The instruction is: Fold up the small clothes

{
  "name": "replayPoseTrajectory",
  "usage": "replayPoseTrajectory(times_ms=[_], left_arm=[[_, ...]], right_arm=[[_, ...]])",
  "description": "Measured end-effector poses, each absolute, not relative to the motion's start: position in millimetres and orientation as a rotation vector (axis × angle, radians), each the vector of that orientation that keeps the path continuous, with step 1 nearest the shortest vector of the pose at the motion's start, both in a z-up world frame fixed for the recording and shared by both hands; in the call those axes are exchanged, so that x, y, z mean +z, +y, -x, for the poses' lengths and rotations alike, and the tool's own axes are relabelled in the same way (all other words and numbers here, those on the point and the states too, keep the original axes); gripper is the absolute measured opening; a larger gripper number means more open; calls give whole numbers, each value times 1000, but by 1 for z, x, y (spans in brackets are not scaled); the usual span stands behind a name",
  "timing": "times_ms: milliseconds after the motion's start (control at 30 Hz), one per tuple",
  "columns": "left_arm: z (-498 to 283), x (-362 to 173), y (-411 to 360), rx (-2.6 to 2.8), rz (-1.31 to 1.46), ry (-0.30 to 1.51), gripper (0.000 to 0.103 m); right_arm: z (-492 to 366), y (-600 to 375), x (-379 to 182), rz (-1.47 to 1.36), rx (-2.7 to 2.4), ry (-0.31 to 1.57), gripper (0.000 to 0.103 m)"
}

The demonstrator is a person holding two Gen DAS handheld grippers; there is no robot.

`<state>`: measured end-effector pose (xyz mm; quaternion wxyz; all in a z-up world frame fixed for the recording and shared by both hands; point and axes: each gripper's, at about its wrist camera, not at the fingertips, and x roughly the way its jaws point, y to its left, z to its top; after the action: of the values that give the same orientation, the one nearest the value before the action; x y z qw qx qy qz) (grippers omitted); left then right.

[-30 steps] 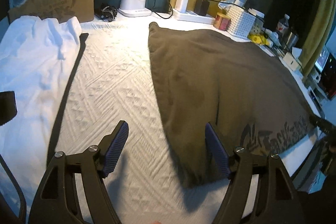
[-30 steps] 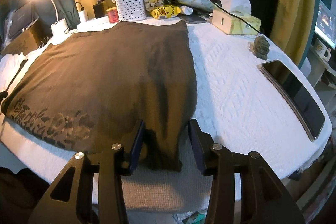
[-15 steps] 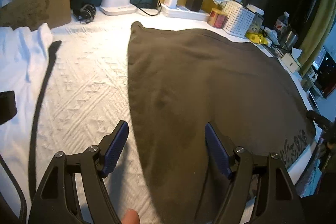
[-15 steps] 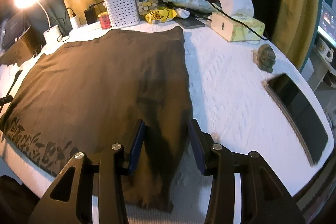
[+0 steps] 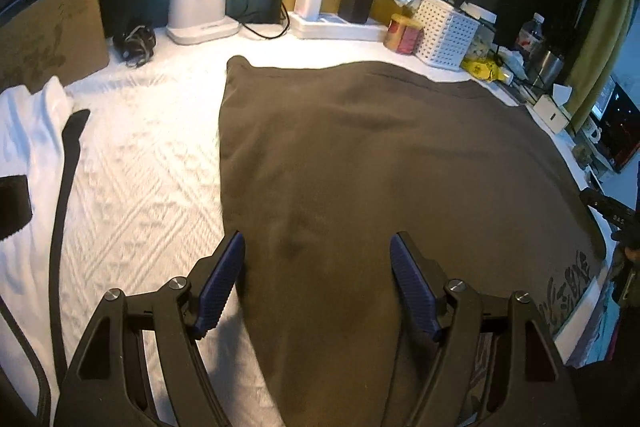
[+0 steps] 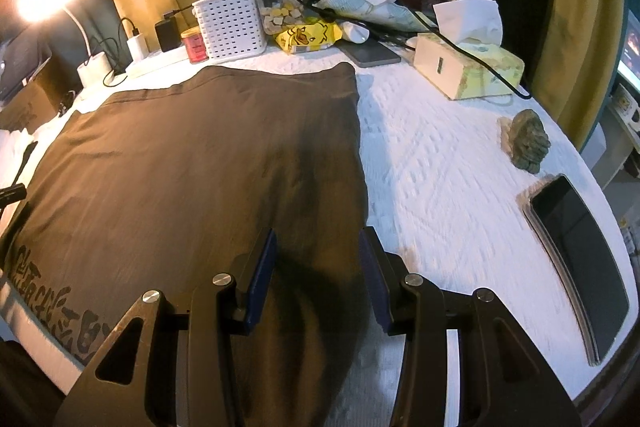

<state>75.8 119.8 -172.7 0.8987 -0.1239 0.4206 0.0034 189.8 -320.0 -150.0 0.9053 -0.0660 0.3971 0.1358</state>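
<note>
The worktop [image 6: 440, 163] is covered with a white textured cloth, and the brown garment [image 5: 380, 163] lies spread flat on the middle of it, with its printed part hanging at the near edge. Left of the brown garment, a white garment [image 5: 28, 131] lies apart from it. Behind the brown garment stand a white perforated basket [image 6: 230, 23] and a tissue box [image 6: 468, 67]; to the right of the garment lies a dark tablet [image 6: 580, 263].

The brown garment looks soft, light and thin, so I judge it will bend and sag when lifted, and it may slide on the cloth. The best places to take it seem to be its two near corners or side edges, pinching both layers.

The left hand-held gripper [image 5: 316, 283] hovers over the garment's left side, jaws wide apart and holding nothing. The right hand-held gripper [image 6: 316, 279] hovers over the garment's right edge, jaws about half apart, also with nothing pinched.
</note>
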Motion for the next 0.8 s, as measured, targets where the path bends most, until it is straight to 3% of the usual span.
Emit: replayPoseTrajectory(times_ms=[800], left_arm=[[-165, -186, 166, 48, 247, 896, 74]], right_arm=[[-276, -314, -148, 165, 267, 834, 45]])
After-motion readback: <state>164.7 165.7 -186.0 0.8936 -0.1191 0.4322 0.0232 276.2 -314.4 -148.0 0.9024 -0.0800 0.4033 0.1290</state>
